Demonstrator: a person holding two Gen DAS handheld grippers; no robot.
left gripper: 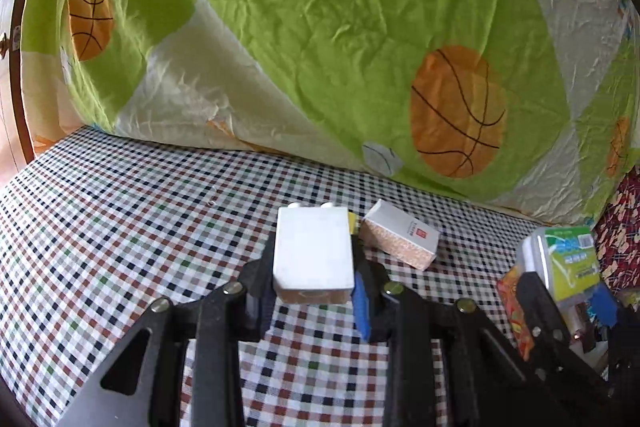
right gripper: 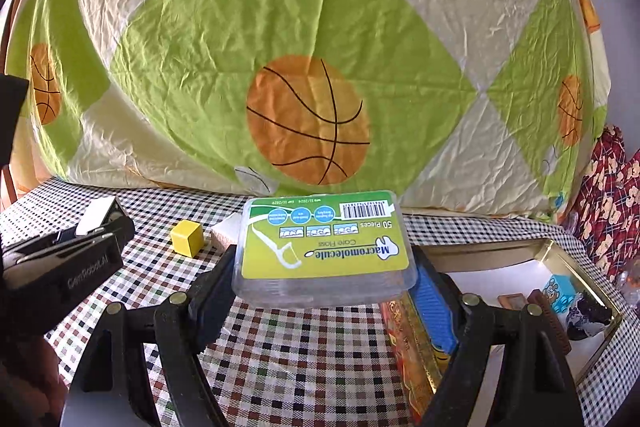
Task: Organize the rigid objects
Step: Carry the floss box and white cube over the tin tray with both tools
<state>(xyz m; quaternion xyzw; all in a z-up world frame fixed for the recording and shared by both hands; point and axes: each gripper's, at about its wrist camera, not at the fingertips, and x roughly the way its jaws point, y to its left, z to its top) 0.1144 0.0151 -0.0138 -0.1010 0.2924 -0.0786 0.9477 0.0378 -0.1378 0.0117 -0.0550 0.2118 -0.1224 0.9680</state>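
A checked cloth [left gripper: 120,227] in small red, black and green squares covers the surface, and behind it rises a crinkled quilt [left gripper: 320,27] of green and cream diamonds printed with orange basketballs.

The left gripper [left gripper: 314,291] is clamped on a white block [left gripper: 312,251], a smooth hard brick with two studs on its far end, held clear above the cloth between narrow jaws. Just right of it lies a small carton [left gripper: 400,239], white on top with a speckled tan side.

The right gripper [right gripper: 324,287] holds a floss box [right gripper: 324,247], a clear rounded plastic case with a green and yellow label, its jaws set wide against the case's sides. A yellow cube [right gripper: 187,237] sits on the cloth to the left. At the right stands an open gold-rimmed tin [right gripper: 576,267] with small items inside.
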